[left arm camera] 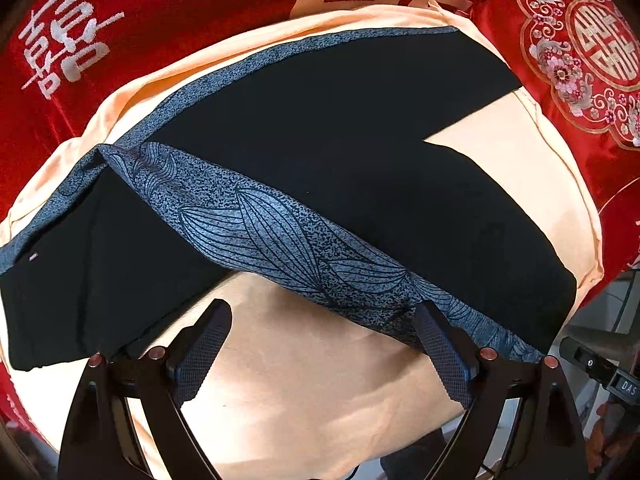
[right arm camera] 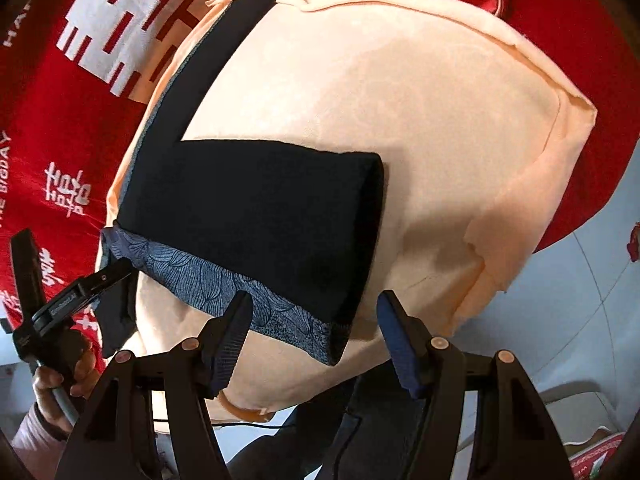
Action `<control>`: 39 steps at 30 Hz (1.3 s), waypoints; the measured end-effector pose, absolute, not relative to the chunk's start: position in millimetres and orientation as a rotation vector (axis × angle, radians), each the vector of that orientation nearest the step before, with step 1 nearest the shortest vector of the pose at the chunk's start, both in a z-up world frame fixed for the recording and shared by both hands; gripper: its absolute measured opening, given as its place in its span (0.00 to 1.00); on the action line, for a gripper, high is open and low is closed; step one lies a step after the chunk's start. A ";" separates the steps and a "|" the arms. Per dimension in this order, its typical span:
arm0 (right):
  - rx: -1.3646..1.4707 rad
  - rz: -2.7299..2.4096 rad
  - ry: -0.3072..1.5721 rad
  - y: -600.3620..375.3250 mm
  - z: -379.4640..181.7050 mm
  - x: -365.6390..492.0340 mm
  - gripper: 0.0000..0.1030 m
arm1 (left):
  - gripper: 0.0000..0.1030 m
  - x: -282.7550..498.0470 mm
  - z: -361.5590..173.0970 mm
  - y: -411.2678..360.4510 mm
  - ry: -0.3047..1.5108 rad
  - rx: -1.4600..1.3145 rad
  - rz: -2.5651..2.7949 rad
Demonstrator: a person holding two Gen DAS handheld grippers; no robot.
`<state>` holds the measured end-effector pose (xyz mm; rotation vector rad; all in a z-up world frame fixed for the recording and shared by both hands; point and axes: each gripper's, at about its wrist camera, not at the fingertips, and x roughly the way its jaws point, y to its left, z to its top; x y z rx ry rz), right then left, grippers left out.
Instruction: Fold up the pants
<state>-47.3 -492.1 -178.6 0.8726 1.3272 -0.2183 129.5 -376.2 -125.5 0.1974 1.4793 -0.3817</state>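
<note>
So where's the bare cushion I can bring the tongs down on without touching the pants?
Free: the peach cushion beyond the leg cuff and between the two spread legs, plus the near strip below the patterned side stripe. Crowded: the middle and left, covered by the black pants.

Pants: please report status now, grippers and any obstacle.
Left gripper open, empty. Right gripper open, empty, at leg hem. Pants spread flat on peach cushion, one leg crossed over. Nothing in the way.

Black pants (right arm camera: 248,216) w/ blue leaf-print side strip flat on peach cloth (right arm camera: 400,100), right gripper (right arm camera: 312,320) jaws apart above pants' near edge, left gripper (right arm camera: 80,296) at left, red bedding (right arm camera: 60,120) behind
</note>
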 end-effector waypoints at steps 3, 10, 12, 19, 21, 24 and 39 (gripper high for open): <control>0.871 -0.198 1.339 -489.4 -184.9 -51.0 0.66 | 0.91 129.3 -132.9 -376.9 1.497 0.190 -0.375; 0.931 -0.107 1.342 -476.7 -198.7 -61.7 0.66 | 0.91 126.2 -138.8 -371.2 1.521 0.146 -0.370; 0.921 -0.087 1.358 -469.8 -206.0 -60.4 0.66 | 0.91 125.4 -141.7 -370.1 1.526 0.145 -0.370; 0.930 -0.012 1.344 -455.5 -214.2 -54.4 0.45 | 0.91 127.3 -156.9 -364.4 1.569 0.055 -0.371; 0.930 0.001 1.321 -454.6 -207.1 -53.1 0.45 | 0.91 126.5 -160.0 -366.1 1.580 0.032 -0.379; 0.954 0.009 1.320 -455.4 -209.1 -53.1 0.45 | 0.91 124.8 -164.5 -373.6 1.591 0.001 -0.400; 0.960 0.163 1.173 -503.0 -121.7 43.6 0.03 | 0.24 161.8 -136.1 -383.0 1.556 -0.216 -0.444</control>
